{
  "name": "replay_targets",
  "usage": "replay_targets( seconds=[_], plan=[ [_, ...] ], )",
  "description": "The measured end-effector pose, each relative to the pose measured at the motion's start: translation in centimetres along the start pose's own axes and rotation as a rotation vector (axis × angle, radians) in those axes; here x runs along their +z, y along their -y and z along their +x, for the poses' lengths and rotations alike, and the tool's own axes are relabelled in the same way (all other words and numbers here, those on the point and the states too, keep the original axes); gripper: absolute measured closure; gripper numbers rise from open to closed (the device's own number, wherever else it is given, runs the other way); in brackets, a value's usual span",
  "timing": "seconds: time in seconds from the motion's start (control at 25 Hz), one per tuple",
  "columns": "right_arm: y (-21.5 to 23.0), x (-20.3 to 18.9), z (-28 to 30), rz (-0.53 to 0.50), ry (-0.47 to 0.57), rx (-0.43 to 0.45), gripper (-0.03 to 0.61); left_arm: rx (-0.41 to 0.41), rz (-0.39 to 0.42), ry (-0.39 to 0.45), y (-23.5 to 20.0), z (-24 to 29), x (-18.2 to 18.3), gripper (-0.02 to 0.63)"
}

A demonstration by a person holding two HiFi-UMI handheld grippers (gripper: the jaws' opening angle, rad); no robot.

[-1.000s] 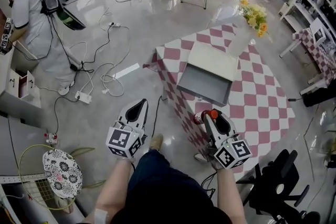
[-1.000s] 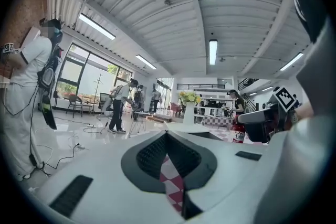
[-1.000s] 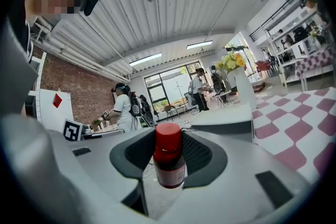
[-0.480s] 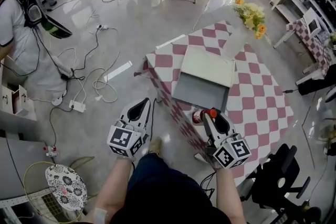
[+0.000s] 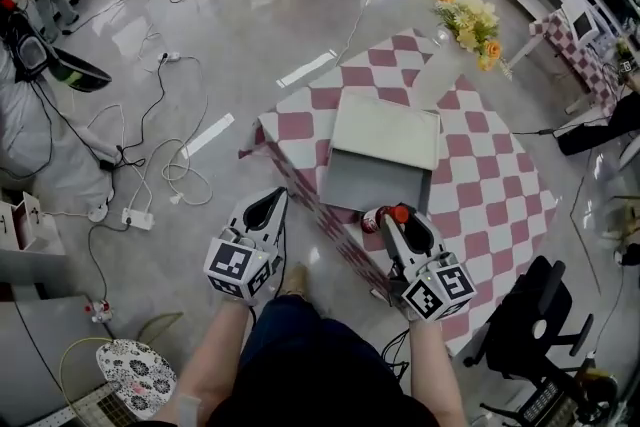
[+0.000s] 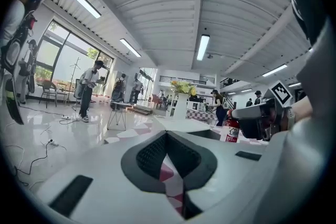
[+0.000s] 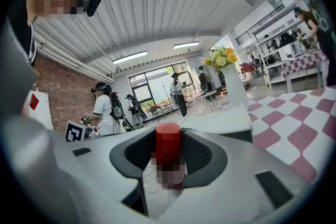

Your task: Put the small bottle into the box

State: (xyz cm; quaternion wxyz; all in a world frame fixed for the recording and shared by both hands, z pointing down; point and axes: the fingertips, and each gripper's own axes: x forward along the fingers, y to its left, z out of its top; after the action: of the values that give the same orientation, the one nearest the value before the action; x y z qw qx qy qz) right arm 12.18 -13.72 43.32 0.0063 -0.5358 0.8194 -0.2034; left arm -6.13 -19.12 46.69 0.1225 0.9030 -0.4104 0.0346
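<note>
Clamping the bottle point(image 7: 168, 149) between its jaws, the right gripper point(image 5: 400, 220) holds it over the table edge point(image 5: 345, 237), just short of the open box point(image 5: 375, 180), ready for insertion; the left gripper point(image 5: 266, 203), closed and empty, hangs clear alongside.

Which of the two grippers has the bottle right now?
The right gripper: the red-capped small bottle sits clamped between its jaws. The left gripper is shut on nothing, over the floor.

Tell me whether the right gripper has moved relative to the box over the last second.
Yes. The right gripper, gripping the small bottle, has moved forward, closing on the near edge of the box.
</note>
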Motion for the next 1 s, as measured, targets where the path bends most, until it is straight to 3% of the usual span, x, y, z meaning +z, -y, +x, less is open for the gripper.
replay_targets(
  seconds=[0.48, 1.0],
  plan=[
    [0.9, 0.4, 3.5, 0.022, 0.02, -0.06, 0.425, -0.126, 0.009, -0.047, -0.8, 3.8, -1.5, 0.612],
    [1.6, -0.7, 7.3, -0.012, -0.016, -0.054, 0.425, -0.151, -0.037, -0.058, -0.6, 6.3, -3.1, 0.612]
  ],
)
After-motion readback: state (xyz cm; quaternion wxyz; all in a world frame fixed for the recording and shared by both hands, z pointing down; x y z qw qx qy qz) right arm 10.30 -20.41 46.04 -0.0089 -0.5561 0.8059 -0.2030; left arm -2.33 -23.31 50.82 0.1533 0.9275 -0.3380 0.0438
